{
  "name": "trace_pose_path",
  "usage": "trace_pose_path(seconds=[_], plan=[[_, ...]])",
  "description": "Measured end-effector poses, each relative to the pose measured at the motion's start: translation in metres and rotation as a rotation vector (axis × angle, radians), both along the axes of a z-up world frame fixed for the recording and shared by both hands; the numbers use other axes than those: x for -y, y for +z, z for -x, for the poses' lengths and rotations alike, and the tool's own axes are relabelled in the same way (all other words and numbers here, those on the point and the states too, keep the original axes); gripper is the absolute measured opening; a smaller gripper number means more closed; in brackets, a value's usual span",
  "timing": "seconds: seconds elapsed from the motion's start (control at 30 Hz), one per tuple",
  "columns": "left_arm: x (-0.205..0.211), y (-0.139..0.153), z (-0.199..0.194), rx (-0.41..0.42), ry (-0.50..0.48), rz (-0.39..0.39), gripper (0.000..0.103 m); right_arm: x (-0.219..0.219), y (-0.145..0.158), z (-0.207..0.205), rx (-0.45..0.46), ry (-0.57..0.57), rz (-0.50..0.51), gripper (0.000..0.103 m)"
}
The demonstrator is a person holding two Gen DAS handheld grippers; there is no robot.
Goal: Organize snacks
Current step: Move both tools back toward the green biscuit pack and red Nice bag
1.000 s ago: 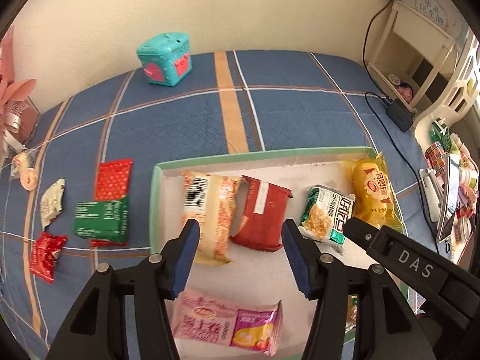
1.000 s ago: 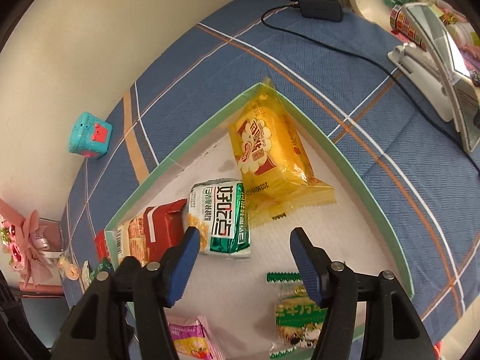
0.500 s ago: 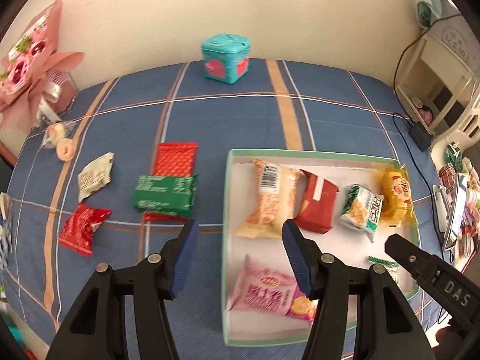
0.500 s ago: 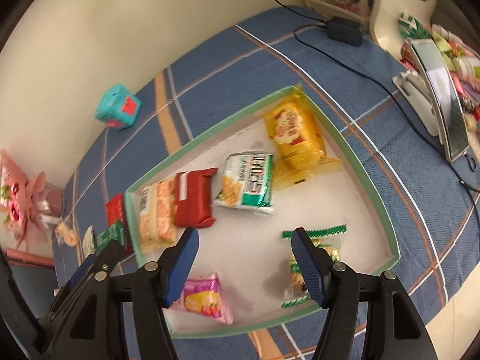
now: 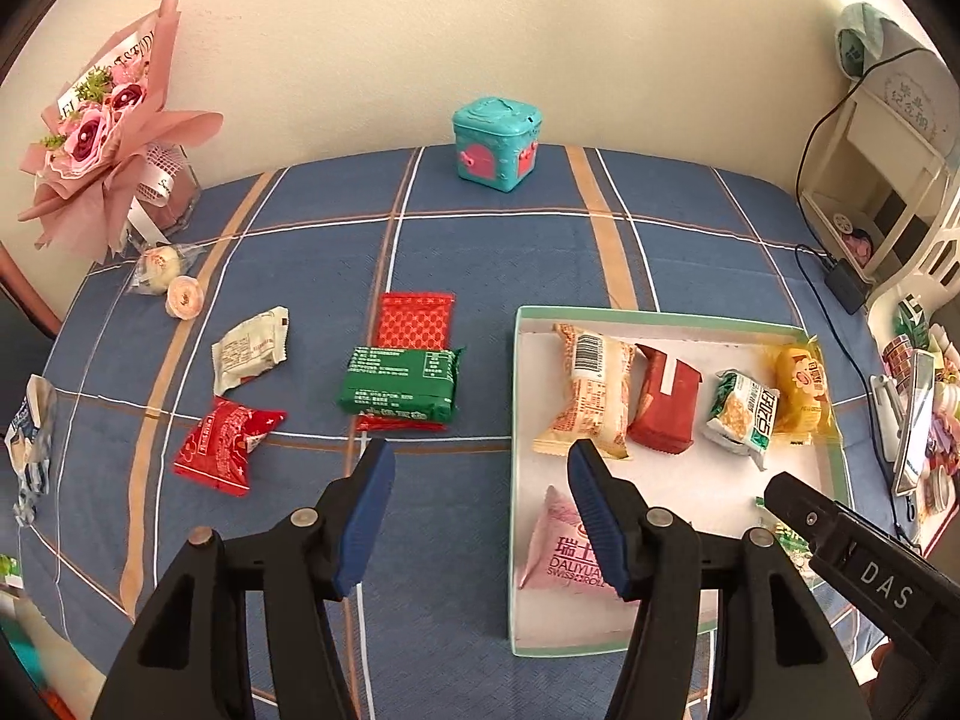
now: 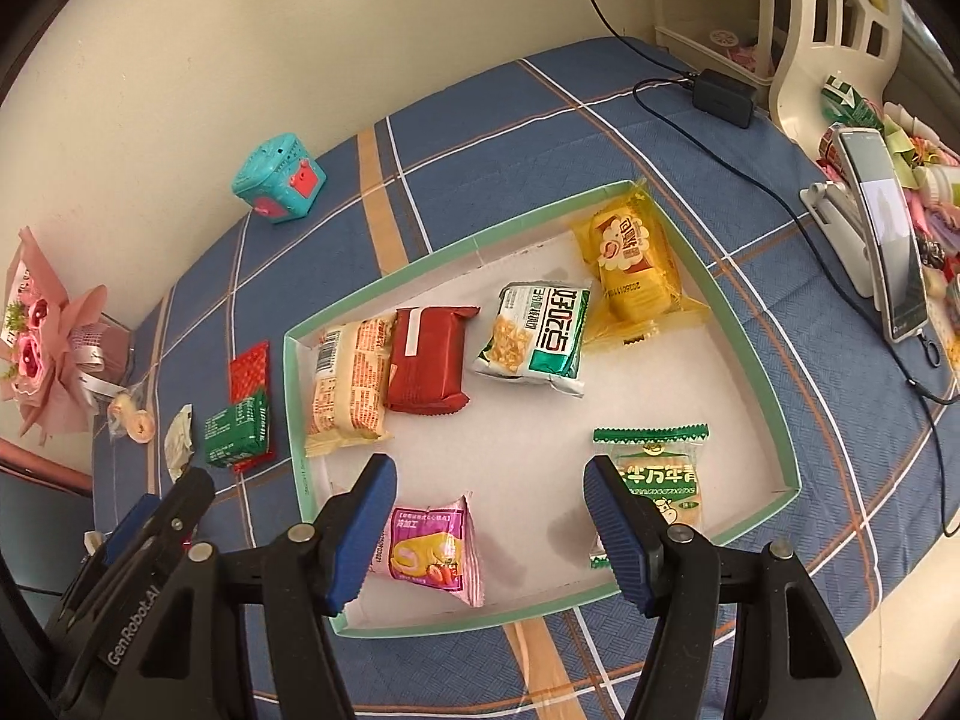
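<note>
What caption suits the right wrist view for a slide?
Right gripper, jaws empty, above a green-rimmed tray holding six snack packets.

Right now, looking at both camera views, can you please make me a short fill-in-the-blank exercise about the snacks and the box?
1. The green packet lies on top of a flat ____ packet.
2. The number of snacks inside the shallow box is ____.
3. The yellow snack lies in the box's far ____ corner, seen from the right wrist.
4. The left gripper holds ____.

Missing words: red; six; right; nothing
</note>
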State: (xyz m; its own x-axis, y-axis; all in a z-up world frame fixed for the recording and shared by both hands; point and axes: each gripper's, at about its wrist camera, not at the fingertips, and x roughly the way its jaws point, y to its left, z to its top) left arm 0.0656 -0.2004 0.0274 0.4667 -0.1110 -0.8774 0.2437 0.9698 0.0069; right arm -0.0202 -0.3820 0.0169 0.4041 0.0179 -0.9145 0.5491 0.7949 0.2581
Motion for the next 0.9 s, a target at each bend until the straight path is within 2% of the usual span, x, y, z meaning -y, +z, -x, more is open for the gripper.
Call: trace_pose_path(seconds=[0.2, 0.27, 0.33, 0.47, 0.67, 0.9], plan=[[-0.001, 0.000, -0.003, 0.005, -0.002, -0.011, 0.064, -0.003, -0.004, -0.004, -0.021, 0.004, 0.013, 0.072], [-0.002, -0.002, -0.004, 0.006, 0.001, -0.014, 0.087, -0.004, -0.005, -0.006, -0.027, 0.008, 0.020, 0.075], [-0.003, -0.002, -0.005, 0.011, 0.002, -0.018, 0.088, -0.005, -0.008, -0.007, -0.032, 0.011, 0.026, 0.080], [-0.006, -0.005, -0.008, 0.021, 0.015, -0.040, 0.092, -0.007, -0.013, -0.010, -0.042, 0.019, 0.035, 0.103], [-0.014, -0.006, -0.010, 0.030, 0.040, -0.026, 0.097, -0.012, -0.013, -0.013, -0.032, 0.042, 0.063, 0.103], [-0.020, -0.006, -0.014, 0.049, 0.063, -0.021, 0.097, -0.019, -0.005, -0.016, 0.020, 0.074, 0.119, 0.103]])
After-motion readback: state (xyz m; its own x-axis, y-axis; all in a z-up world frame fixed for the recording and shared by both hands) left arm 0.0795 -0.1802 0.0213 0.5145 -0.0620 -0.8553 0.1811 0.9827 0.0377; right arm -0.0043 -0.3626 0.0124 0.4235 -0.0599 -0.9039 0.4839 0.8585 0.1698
